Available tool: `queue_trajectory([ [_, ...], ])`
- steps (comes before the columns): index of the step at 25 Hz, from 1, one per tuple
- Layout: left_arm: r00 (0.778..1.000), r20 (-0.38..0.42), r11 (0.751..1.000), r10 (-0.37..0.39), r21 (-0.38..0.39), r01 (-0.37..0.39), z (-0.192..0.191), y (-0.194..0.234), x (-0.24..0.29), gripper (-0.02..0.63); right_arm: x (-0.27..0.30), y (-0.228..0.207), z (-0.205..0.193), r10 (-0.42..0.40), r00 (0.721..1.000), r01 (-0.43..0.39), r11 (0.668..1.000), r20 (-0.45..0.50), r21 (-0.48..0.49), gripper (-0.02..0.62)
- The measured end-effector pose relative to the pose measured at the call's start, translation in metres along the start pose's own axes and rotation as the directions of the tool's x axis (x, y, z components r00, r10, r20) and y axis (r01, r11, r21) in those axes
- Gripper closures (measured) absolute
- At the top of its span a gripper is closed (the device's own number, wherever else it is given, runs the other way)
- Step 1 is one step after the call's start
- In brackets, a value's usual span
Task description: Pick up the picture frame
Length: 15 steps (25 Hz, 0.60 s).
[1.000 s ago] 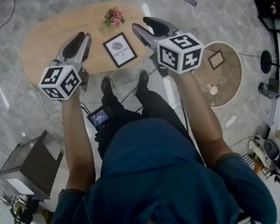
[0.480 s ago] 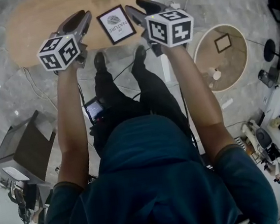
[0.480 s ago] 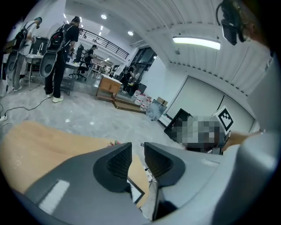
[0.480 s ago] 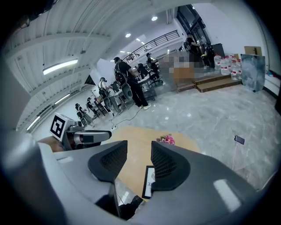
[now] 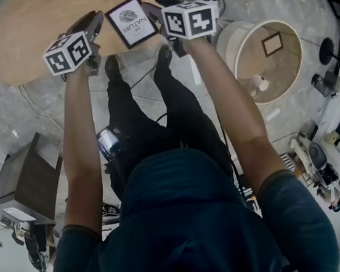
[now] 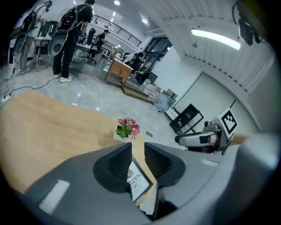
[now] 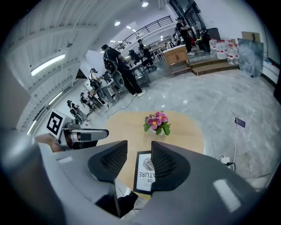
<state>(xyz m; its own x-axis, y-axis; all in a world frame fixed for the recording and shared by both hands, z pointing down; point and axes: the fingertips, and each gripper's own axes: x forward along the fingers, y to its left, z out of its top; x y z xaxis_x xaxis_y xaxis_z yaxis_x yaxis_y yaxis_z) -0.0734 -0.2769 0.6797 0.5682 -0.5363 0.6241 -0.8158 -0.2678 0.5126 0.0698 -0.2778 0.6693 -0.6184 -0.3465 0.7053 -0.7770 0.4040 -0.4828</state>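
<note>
Left gripper (image 5: 92, 25) and right gripper (image 5: 154, 8) flank the flat-lying picture frame (image 5: 131, 21), jaws apart and empty, seemingly lining up a two-sided grab.

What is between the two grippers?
The picture frame, lying flat on the table, sits between the left gripper and the right gripper. The head view shows it.

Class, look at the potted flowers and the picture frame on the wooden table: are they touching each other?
Apart. The right gripper view shows a strip of bare table between the potted flowers and the picture frame.
</note>
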Motion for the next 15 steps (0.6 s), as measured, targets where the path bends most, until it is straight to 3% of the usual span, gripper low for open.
queue_trajectory([
  [15, 0.978, -0.2, 0.988, 0.054, -0.129, -0.081, -0.112, 0.066, 0.085, 0.506, 0.104, -0.072, -0.076, -0.029, 0.986, 0.044, 0.995, -0.166, 0.089, 0.417],
])
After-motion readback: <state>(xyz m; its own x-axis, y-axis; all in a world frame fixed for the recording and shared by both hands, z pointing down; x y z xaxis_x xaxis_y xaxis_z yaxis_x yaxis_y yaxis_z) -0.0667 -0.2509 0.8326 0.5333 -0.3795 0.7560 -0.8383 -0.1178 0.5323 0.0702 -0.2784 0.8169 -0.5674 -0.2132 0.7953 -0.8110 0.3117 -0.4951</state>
